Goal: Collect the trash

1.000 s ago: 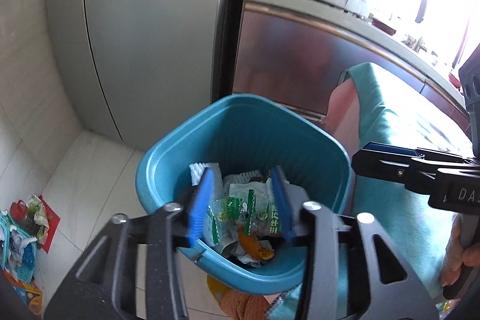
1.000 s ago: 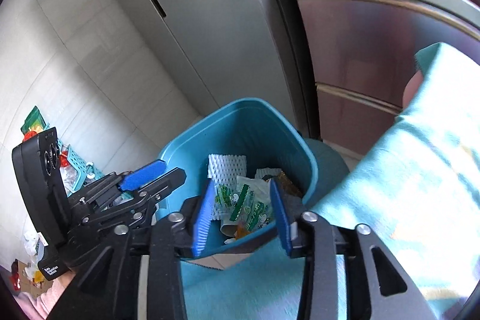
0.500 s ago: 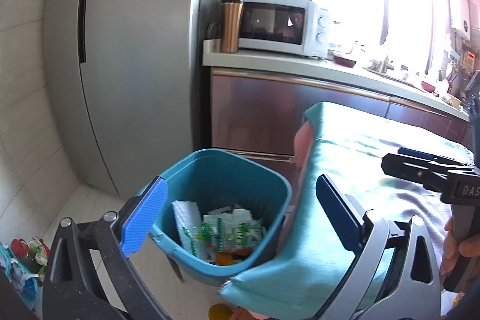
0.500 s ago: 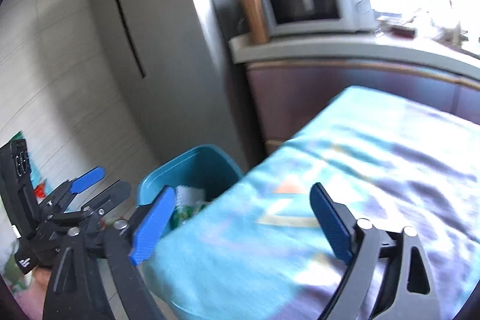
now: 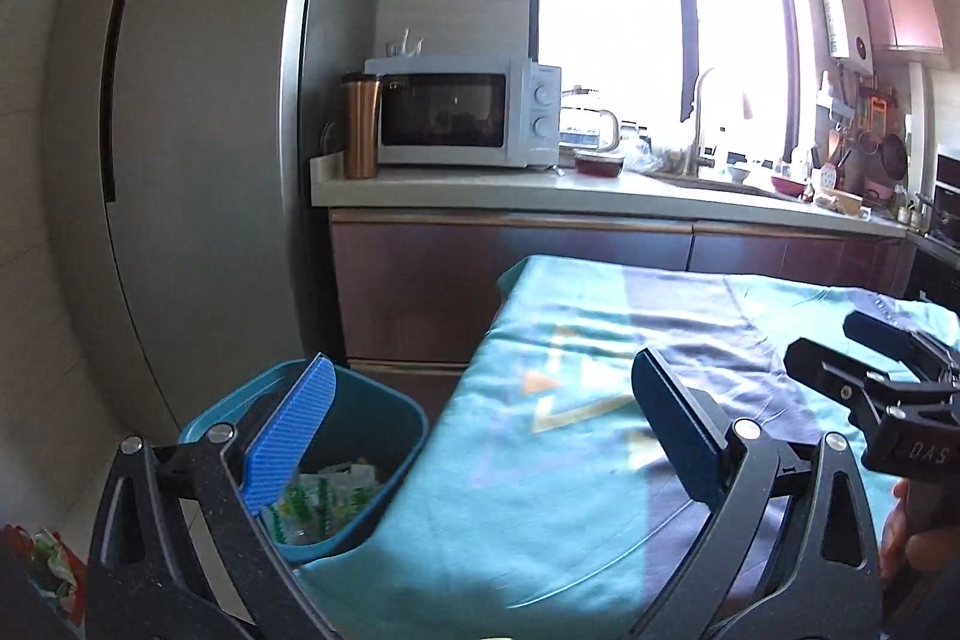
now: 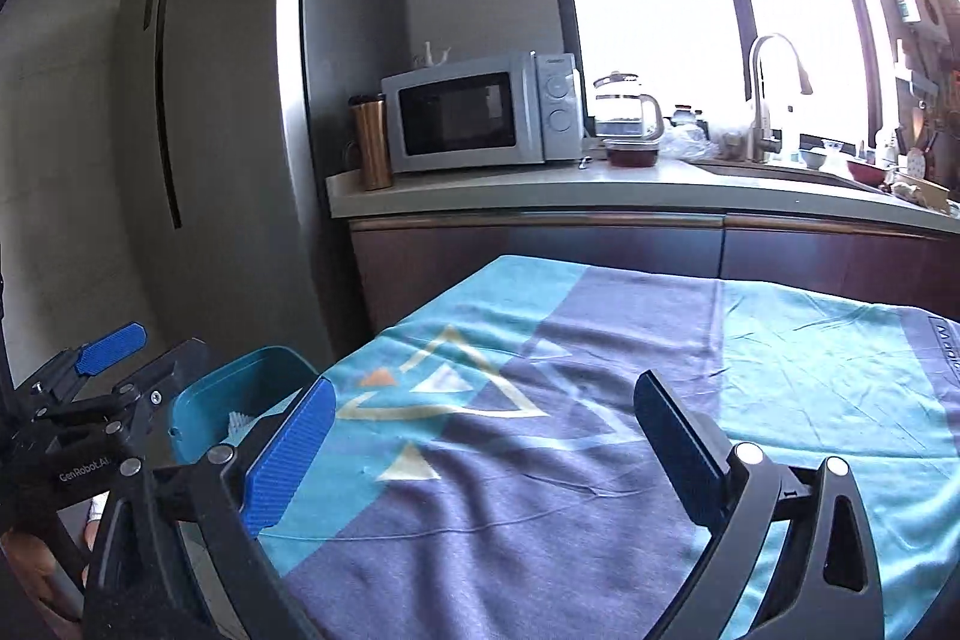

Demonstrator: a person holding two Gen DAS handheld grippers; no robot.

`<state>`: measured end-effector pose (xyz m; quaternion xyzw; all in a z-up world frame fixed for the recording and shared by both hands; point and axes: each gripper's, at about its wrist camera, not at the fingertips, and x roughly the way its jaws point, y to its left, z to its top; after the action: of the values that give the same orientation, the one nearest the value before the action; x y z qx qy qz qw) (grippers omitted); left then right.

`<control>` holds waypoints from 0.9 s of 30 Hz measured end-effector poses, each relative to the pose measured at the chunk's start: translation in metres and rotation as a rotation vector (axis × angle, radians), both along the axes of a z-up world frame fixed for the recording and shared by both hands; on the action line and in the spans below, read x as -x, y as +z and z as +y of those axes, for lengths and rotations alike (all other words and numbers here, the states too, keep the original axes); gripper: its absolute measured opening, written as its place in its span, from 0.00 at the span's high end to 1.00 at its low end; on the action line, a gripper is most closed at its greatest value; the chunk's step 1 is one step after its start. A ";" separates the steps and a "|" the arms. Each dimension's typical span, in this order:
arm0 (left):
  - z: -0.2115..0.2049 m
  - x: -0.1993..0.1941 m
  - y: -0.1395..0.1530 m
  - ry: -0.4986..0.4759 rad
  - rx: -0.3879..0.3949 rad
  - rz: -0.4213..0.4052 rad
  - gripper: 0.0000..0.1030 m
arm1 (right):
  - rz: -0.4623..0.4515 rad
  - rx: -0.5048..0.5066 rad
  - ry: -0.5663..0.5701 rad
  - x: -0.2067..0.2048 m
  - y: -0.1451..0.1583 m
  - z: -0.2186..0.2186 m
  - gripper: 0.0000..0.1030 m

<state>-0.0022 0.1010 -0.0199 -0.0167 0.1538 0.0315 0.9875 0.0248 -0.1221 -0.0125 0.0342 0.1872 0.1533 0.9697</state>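
Note:
A teal trash bin stands on the floor at the table's left end; green-and-white wrappers lie inside it. The bin also shows at lower left in the right wrist view. My left gripper is open and empty, raised above the bin and the table's left edge. My right gripper is open and empty above the table cloth. Each gripper shows in the other's view, the right one and the left one.
The table wears a teal and purple cloth. Behind it runs a counter with a microwave, a copper tumbler and a sink tap. A grey fridge stands left. Bags of clutter lie on the floor.
Both grippers opened wide, rose and pulled back from the bin. The wrappers stayed in the bin. Both views now look over the table toward the counter.

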 end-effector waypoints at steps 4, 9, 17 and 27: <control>-0.022 0.001 0.004 -0.016 -0.008 -0.019 0.05 | -0.032 0.013 -0.065 0.013 0.001 -0.017 0.06; -0.042 0.004 0.005 -0.021 -0.017 -0.033 0.05 | -0.054 0.003 -0.125 0.026 -0.002 -0.034 0.06; -0.047 0.005 0.007 -0.031 -0.030 -0.045 0.05 | -0.071 -0.011 -0.186 0.037 -0.003 -0.046 0.06; -0.056 0.008 0.008 -0.044 -0.045 -0.057 0.05 | -0.090 -0.006 -0.222 0.044 -0.002 -0.056 0.06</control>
<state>-0.0103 0.0452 -0.0116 0.0080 0.1251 0.0126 0.9920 -0.0190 -0.1784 -0.0147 0.0506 0.1379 0.0468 0.9880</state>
